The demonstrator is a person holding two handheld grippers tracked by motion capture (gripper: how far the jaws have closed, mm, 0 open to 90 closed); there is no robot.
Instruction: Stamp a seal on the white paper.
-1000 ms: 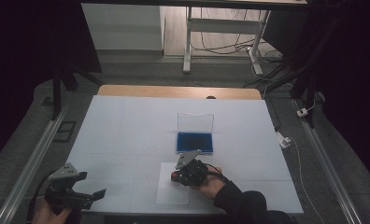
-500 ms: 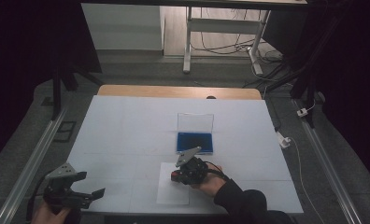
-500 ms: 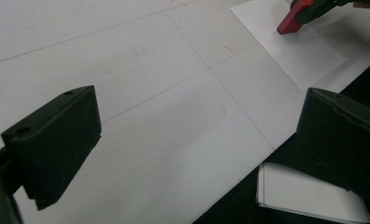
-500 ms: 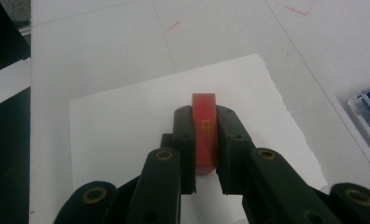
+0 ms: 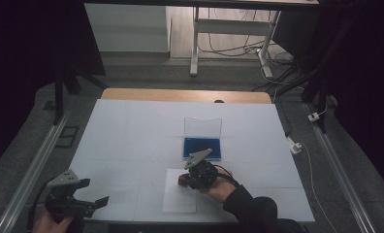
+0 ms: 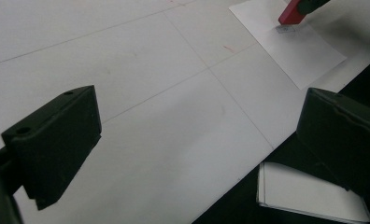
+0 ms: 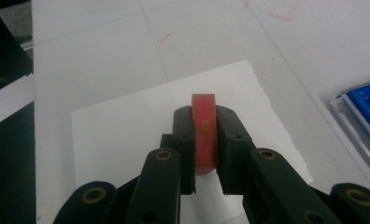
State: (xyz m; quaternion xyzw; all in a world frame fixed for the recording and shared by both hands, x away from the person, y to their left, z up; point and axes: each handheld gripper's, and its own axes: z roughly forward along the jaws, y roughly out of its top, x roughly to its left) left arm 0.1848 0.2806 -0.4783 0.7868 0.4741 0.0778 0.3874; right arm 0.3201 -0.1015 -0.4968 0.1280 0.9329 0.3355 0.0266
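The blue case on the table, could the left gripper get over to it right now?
Probably yes. The left gripper is open and holds nothing, and bare table lies between it and the blue case. The right gripper, clamping a red block, sits just beside that path.

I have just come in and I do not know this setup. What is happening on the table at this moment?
A person holds a gripper in each hand. The right gripper is shut on a red stamp-like block, held over a white sheet of paper; a small mark lies on the paper beside it. The left gripper is open over the bare table near its edge. An open blue case sits behind the paper.
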